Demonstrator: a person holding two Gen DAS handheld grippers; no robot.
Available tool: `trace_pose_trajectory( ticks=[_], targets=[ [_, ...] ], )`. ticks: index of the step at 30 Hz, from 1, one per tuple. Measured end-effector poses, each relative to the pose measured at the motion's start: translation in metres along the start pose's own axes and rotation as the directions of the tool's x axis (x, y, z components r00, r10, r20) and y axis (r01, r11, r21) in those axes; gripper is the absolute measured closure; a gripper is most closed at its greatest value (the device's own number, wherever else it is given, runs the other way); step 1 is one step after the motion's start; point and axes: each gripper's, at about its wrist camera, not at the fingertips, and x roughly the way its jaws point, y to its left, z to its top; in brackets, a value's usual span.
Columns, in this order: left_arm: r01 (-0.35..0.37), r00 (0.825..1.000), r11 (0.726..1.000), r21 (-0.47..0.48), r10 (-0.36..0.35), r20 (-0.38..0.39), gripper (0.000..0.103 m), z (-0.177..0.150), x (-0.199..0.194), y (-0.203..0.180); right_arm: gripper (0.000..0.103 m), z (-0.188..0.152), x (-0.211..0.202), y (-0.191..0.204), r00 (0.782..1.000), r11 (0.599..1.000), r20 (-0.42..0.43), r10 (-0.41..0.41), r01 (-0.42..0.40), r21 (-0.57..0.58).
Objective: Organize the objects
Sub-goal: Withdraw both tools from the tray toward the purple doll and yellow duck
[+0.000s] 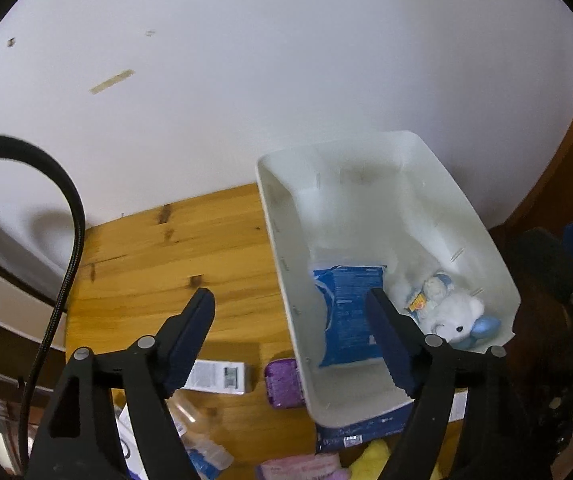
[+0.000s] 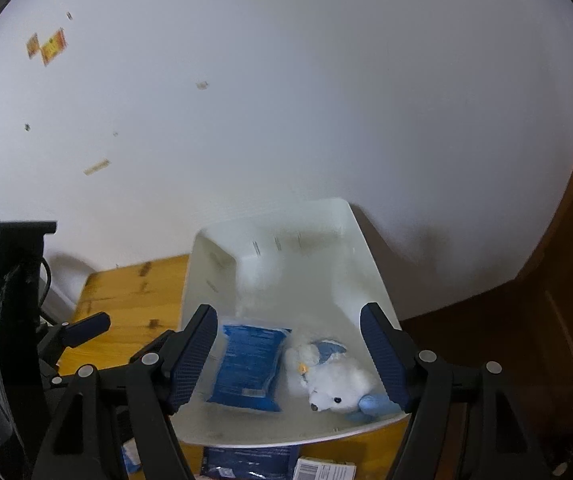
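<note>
Below both tools, left tool and right tool gaping empty, the blue packet and plush bear lie in the white bin, seemingly sorted off the cluttered table.

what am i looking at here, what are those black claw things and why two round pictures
Each black claw is a hand-held gripper that a person carries, one per hand, with a wide-angle camera looking out between its two fingers. That is why there are two round pictures: one from the left hand-held gripper, one from the right hand-held gripper. Both stand open and hold nothing. They hover over a white bin on a wooden table by a wall. In the bin lie a blue packet and a white plush toy. Near the bin on the table lie a purple item, a small box and other packets.
</note>
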Motion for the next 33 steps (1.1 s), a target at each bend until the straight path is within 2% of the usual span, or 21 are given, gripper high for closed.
trace_pose_trajectory(
  ticks=[8, 12, 22, 24, 33],
  targets=[
    [0.073, 0.997, 0.997, -0.033, -0.071, 0.039, 0.021, -0.021, -0.048, 0.027, 0.027, -0.011, -0.048, 0.014, 1.000, 0.996, 0.013, -0.025, 0.026, -0.081],
    [0.105, 0.992, 0.994, -0.022, -0.103, 0.075, 0.017, -0.033, -0.075, 0.034, 0.024, -0.024, -0.064, 0.022, 0.999, 0.993, 0.010, -0.042, 0.043, -0.109],
    [0.127, 0.983, 0.992, 0.013, -0.127, 0.132, 0.016, -0.068, -0.136, 0.057, 0.024, -0.070, -0.100, 0.035, 0.999, 0.993, -0.023, -0.040, 0.037, -0.115],
    [0.122, 0.982, 0.992, 0.016, -0.124, 0.146, 0.012, -0.073, -0.147, 0.061, 0.024, -0.078, -0.112, 0.038, 0.999, 0.993, -0.016, -0.033, 0.031, -0.113],
    [0.143, 0.973, 0.990, 0.002, -0.141, 0.184, 0.012, -0.089, -0.188, 0.085, 0.024, -0.095, -0.152, 0.050, 1.000, 0.990, 0.020, 0.003, 0.000, -0.139]
  ],
)
